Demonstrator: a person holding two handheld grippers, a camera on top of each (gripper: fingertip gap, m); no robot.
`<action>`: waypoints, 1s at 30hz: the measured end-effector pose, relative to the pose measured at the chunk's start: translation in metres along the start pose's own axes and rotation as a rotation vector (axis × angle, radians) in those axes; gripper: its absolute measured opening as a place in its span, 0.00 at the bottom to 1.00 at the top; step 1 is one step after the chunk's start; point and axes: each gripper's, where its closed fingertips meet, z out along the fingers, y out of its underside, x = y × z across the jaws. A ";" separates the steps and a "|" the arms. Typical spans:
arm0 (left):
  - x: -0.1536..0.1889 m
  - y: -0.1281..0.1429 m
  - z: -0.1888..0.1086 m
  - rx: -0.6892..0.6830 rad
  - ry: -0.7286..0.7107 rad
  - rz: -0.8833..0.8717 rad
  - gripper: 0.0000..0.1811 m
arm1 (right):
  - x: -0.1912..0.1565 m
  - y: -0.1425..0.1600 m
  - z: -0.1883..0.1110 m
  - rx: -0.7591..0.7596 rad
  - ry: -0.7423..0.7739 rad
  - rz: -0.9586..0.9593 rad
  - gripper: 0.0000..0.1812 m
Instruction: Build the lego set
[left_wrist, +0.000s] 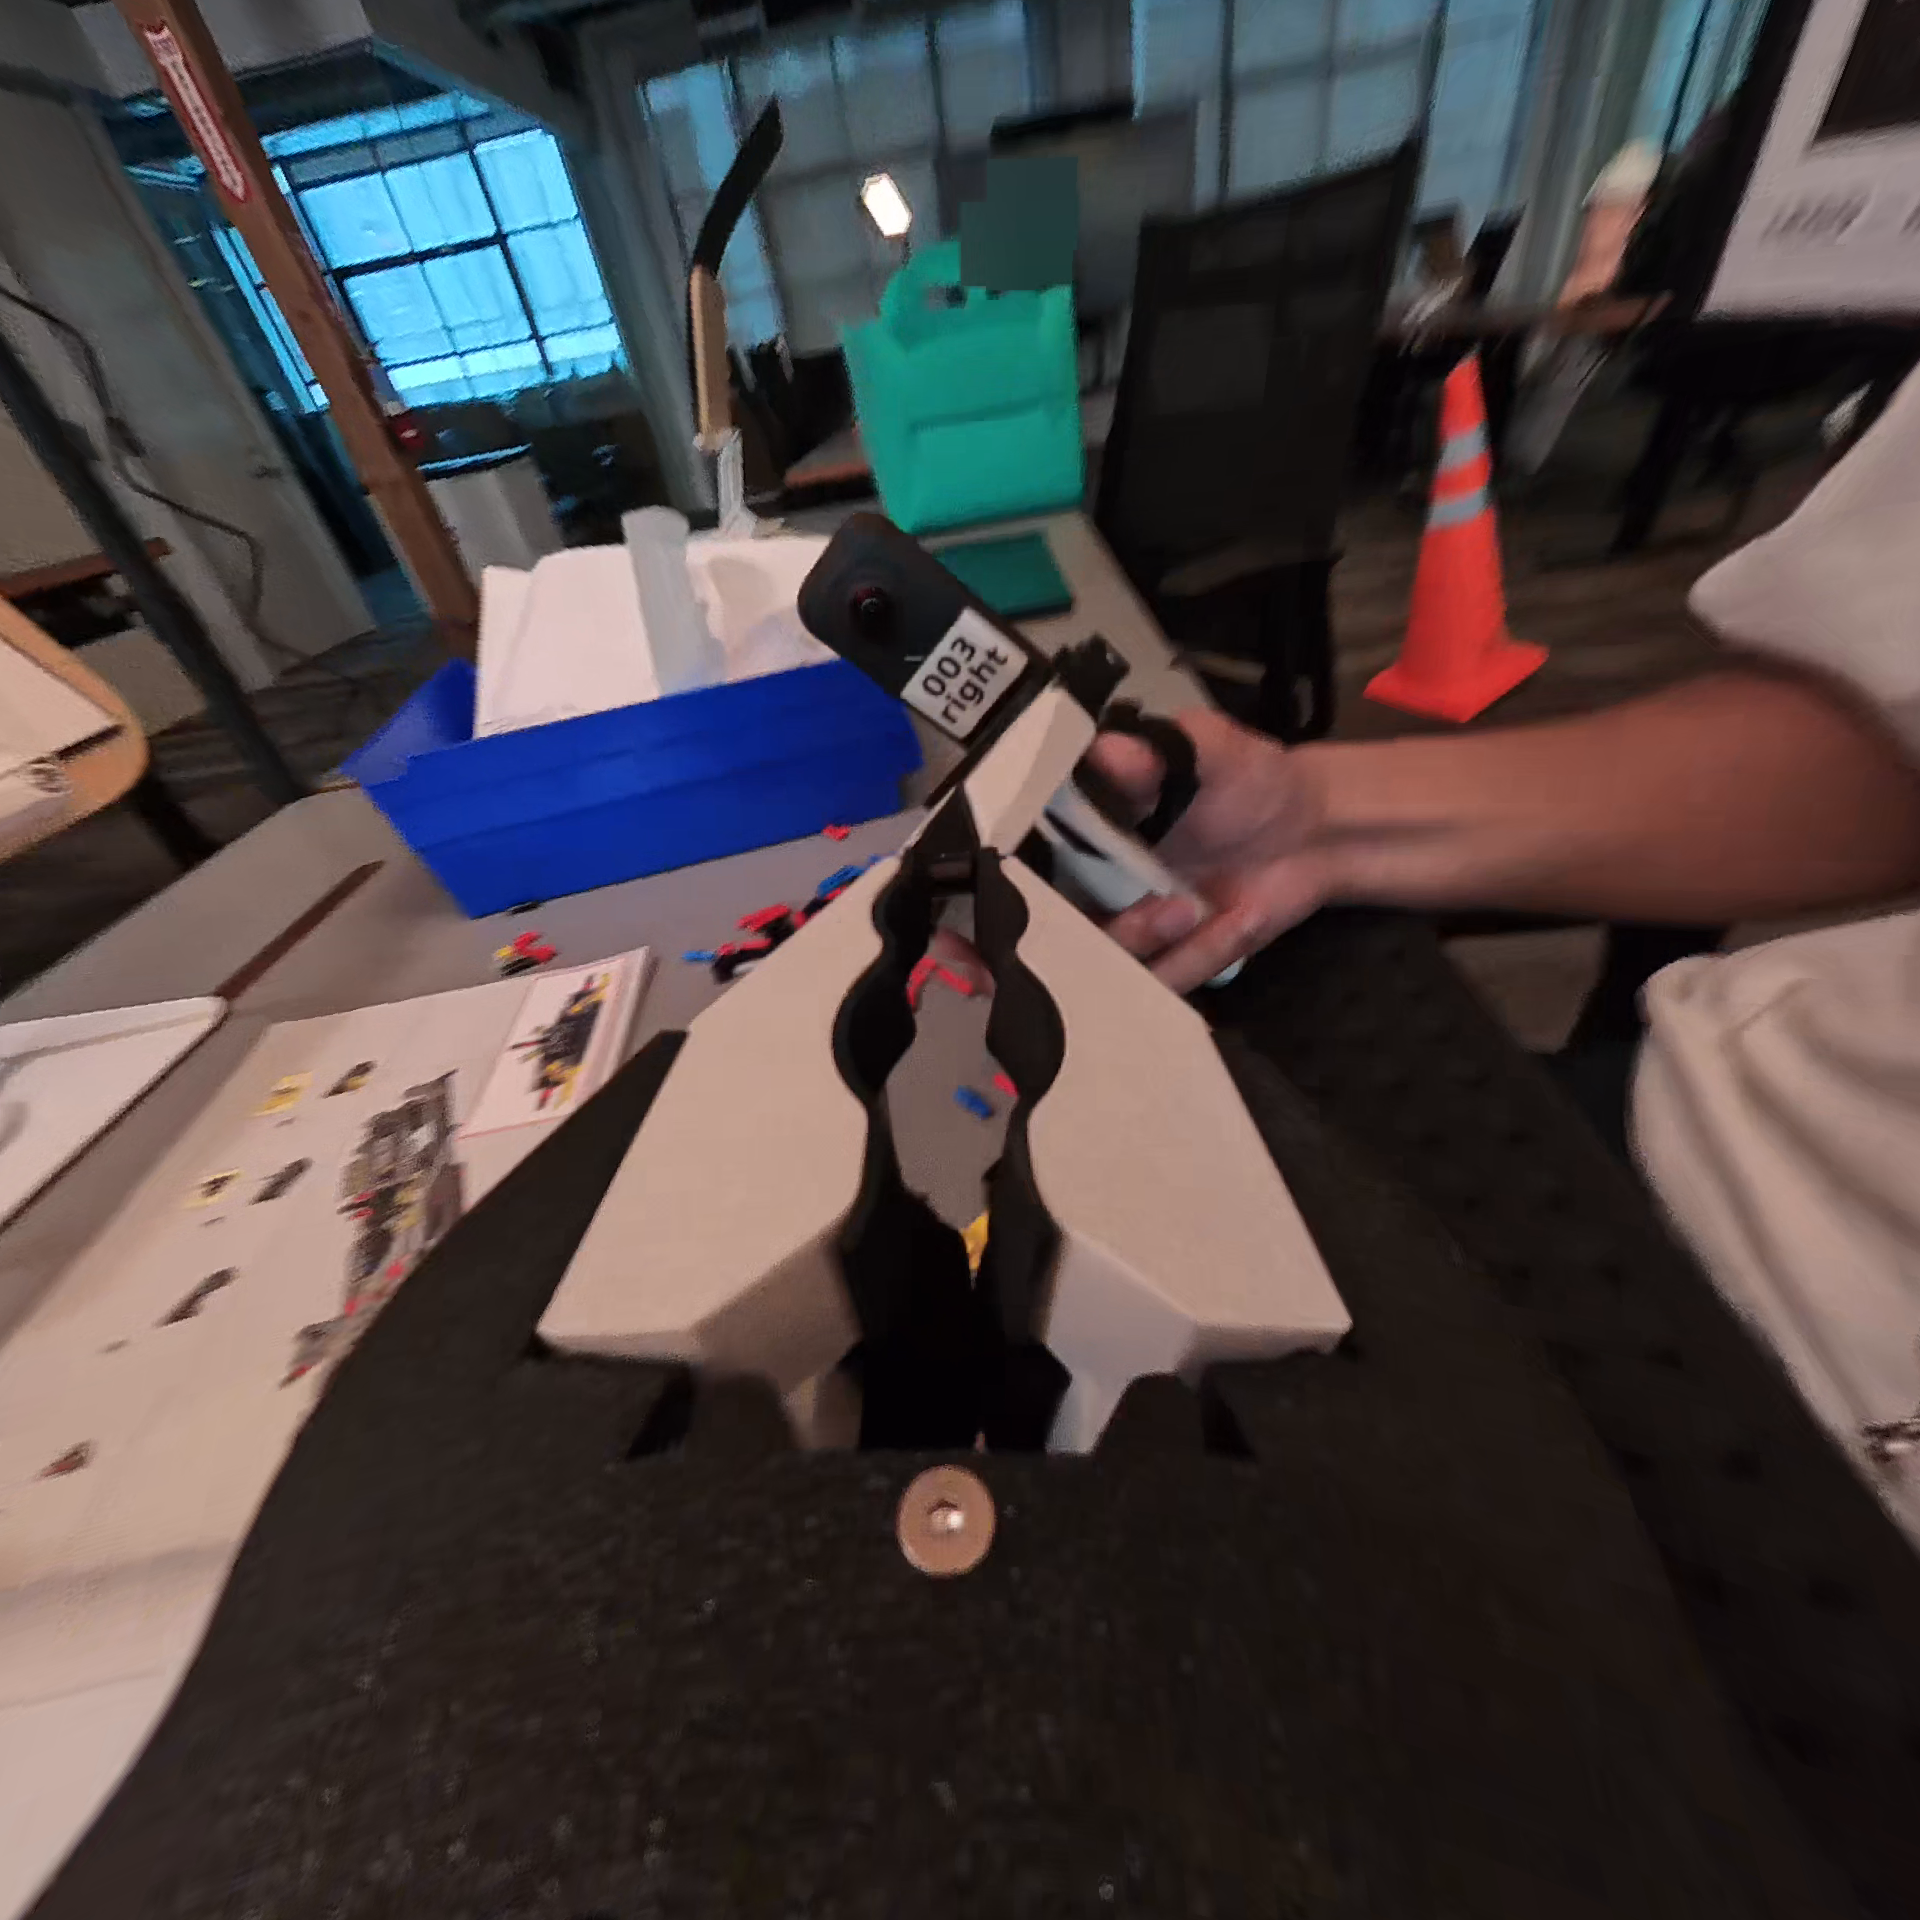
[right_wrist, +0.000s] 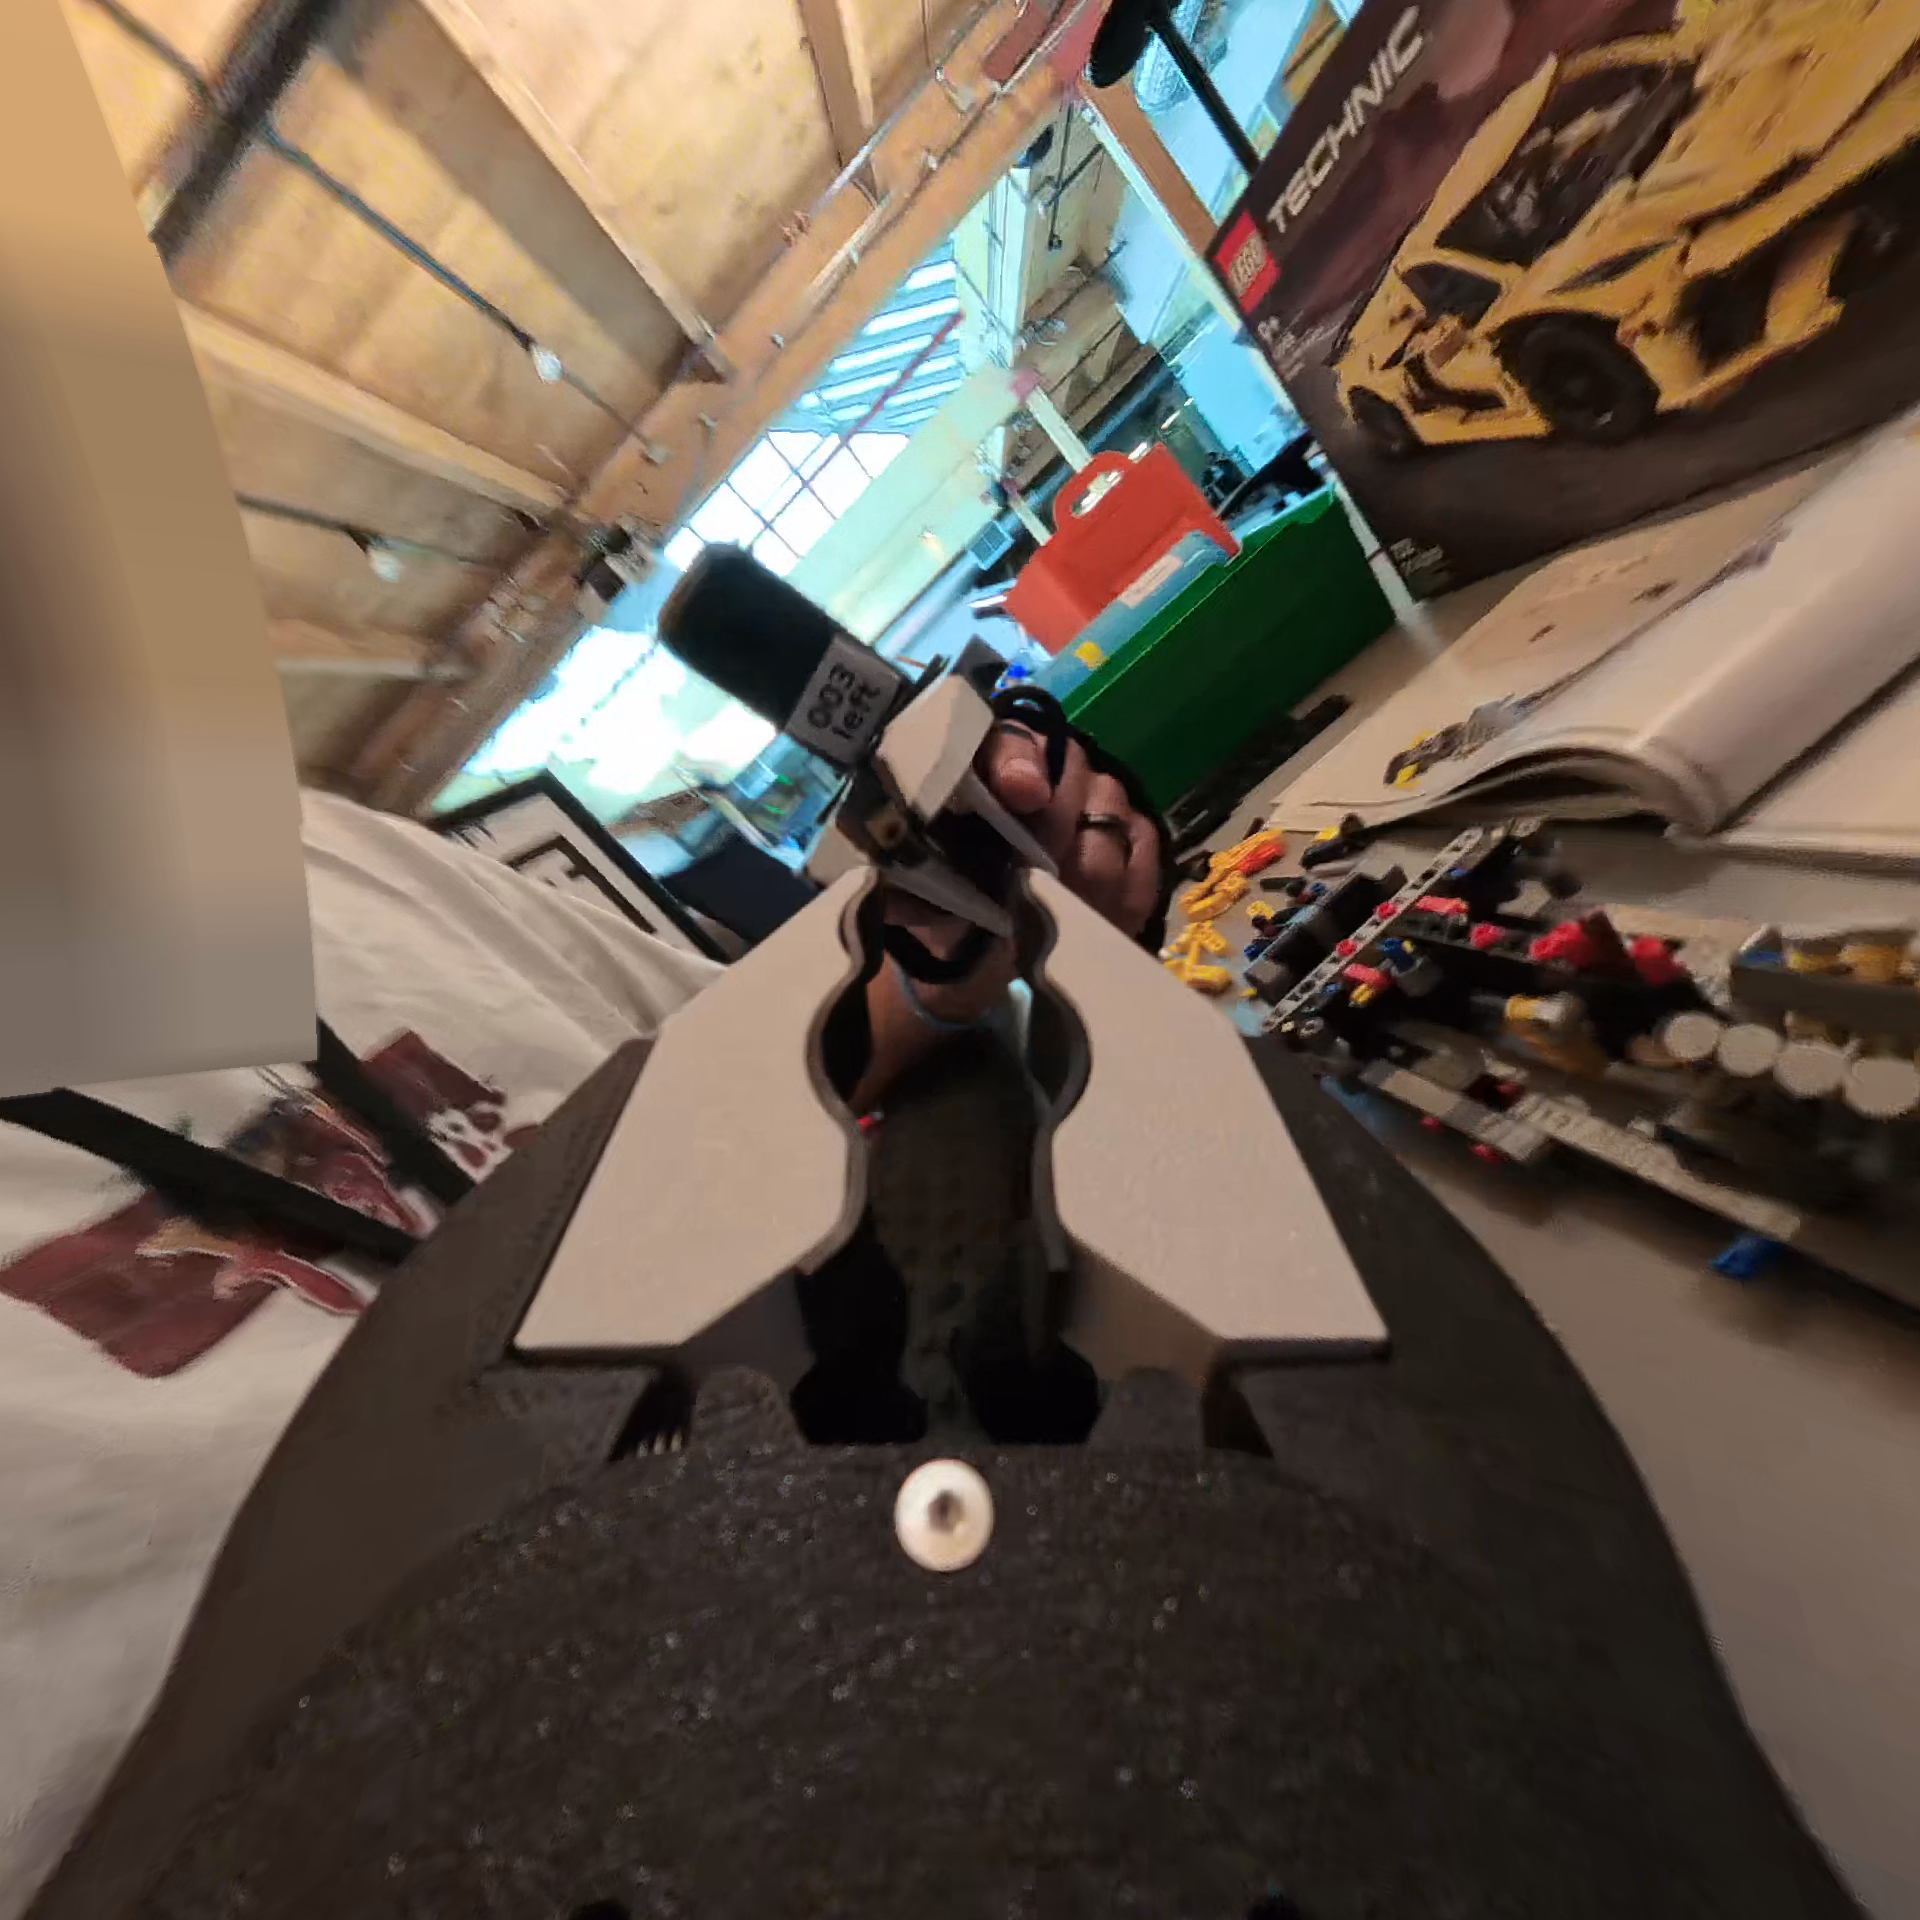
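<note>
My left gripper (left_wrist: 943, 873) fills the left wrist view, held above the table, jaws nearly closed on a small black piece (left_wrist: 951, 865) at the tips. My right gripper (left_wrist: 951, 828) meets it tip to tip from the far side. In the right wrist view my right gripper (right_wrist: 945, 894) is open, and the left gripper (right_wrist: 1023, 899) points into the gap between its tips. The part-built grey Lego chassis (right_wrist: 1455, 987) with red, yellow and blue parts lies on the table to the right. Loose red, blue and black pieces (left_wrist: 769, 925) lie beyond the left gripper.
An open instruction booklet (left_wrist: 364, 1143) lies at left, also seen in the right wrist view (right_wrist: 1662, 707). A blue bin (left_wrist: 644, 790) stands behind the pieces. The set's box (right_wrist: 1558, 260), a green bin (right_wrist: 1226, 644) and yellow pieces (right_wrist: 1216, 883) are at far right. A person's torso is close by. Both grippers' tips are close together, under 4 cm apart.
</note>
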 end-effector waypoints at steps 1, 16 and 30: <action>0.002 -0.005 -0.001 0.034 0.023 -0.035 0.04 | -0.004 0.002 0.002 -0.009 0.000 -0.044 0.11; 0.026 0.000 -0.002 0.035 0.066 0.289 0.04 | -0.030 0.017 0.011 -0.067 -0.231 0.191 0.04; 0.024 -0.002 -0.006 0.012 0.088 0.227 0.04 | -0.029 0.014 0.009 -0.051 -0.242 0.207 0.05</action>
